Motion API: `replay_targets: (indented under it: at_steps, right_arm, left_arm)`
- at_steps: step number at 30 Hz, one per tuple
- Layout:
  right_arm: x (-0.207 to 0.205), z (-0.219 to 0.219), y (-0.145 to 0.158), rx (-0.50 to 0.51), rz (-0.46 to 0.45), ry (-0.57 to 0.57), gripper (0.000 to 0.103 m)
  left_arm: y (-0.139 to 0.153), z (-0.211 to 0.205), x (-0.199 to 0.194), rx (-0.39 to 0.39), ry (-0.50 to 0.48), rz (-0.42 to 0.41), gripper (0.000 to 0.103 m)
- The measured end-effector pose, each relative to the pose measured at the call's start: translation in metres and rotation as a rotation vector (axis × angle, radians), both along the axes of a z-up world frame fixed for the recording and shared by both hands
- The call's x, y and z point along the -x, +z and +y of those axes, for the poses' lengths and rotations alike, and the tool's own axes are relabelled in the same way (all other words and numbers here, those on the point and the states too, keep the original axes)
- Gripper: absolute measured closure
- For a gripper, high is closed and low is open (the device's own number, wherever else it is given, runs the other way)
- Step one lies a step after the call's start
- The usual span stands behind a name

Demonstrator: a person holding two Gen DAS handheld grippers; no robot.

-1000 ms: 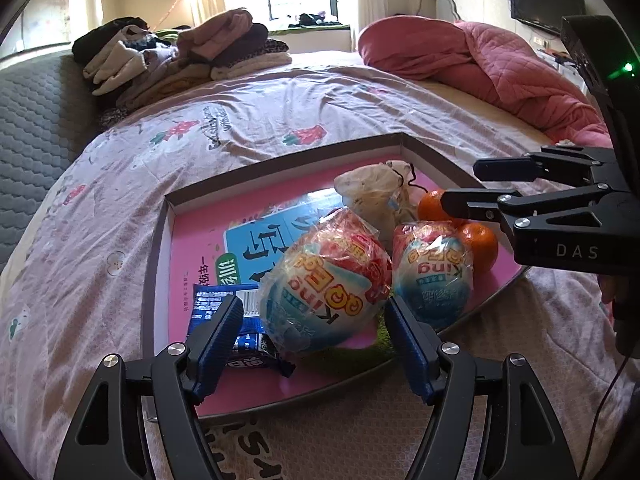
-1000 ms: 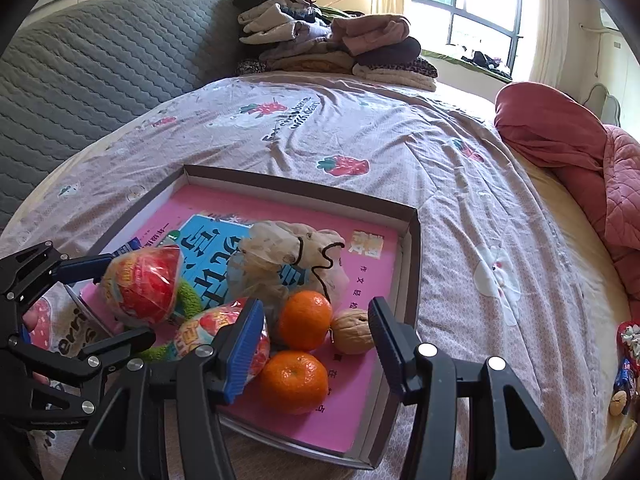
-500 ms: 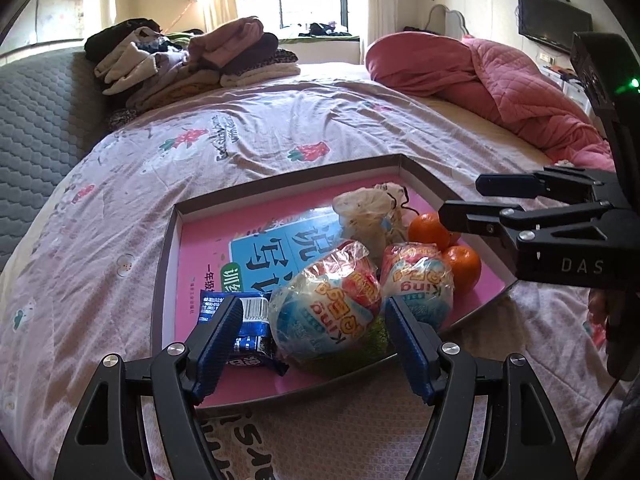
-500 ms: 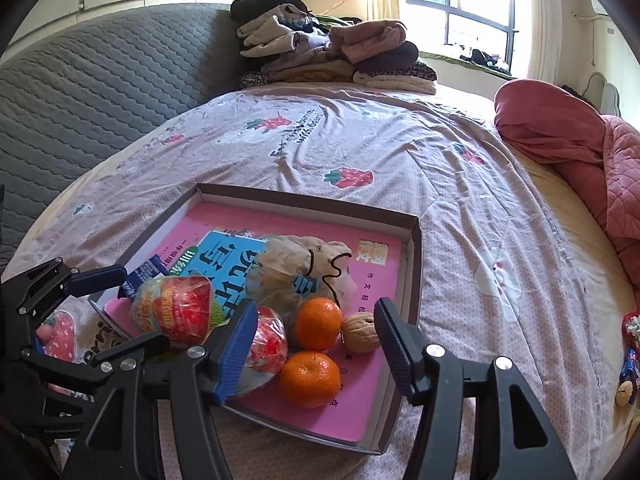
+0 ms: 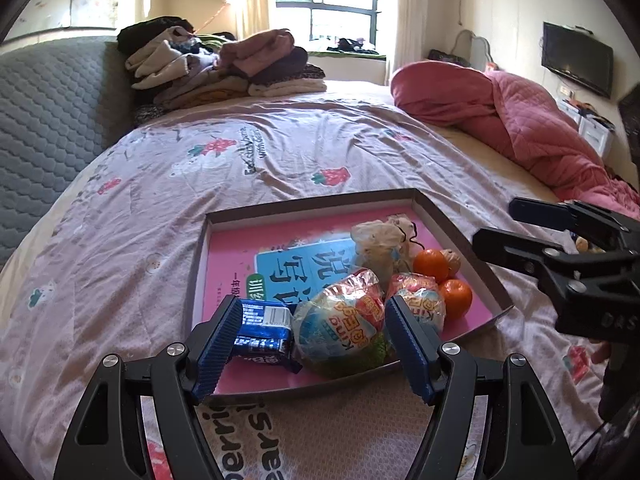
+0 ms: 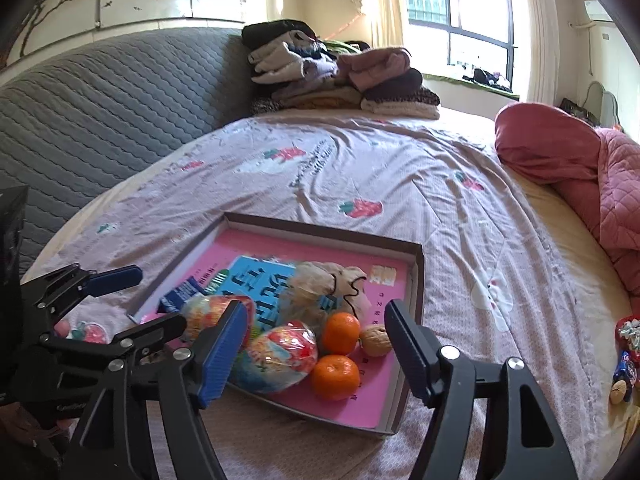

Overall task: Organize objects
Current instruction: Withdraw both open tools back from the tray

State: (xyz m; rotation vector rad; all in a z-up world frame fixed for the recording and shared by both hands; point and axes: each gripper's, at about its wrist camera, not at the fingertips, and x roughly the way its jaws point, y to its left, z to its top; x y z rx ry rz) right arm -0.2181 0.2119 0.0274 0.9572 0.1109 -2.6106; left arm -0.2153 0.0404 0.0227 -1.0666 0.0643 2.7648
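Left wrist, wrapped egg between spread fingers

A home bedroom: a wide bed with strawberry-print sheet, folded clothes, pink quilt, probably a wall television.

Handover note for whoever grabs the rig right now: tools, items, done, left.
Left tool: open, empty, hanging at the near edge of the tray.
Right tool: open, empty, also at the tray's near edge.
In the tray: two wrapped toy eggs, two oranges, a walnut, a cloth pouch, a blue packet, all on a pink book.
Done: those items are in the tray.
Left: a few small items lie on the bed to the right, outside the tray; probably next.
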Motion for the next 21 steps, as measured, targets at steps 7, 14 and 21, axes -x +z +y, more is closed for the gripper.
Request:
replay_targets:
  at_steps: [7,14,21]
  right_arm:
    - [-0.025,-0.003,0.017,0.05,0.04,0.009,0.028]
    - [-0.052,-0.009,0.02,0.081,0.06,0.014,0.028]
    - [-0.078,-0.01,0.011,0.071,0.074,-0.015,0.028]
  left_arm:
    - [0.014,-0.006,-0.018,-0.017,0.053,0.036,0.028]
    - [0.02,-0.013,-0.04,-0.049,0.076,0.038,0.028]
    - [0.016,-0.014,-0.062,-0.043,0.085,0.041,0.028]
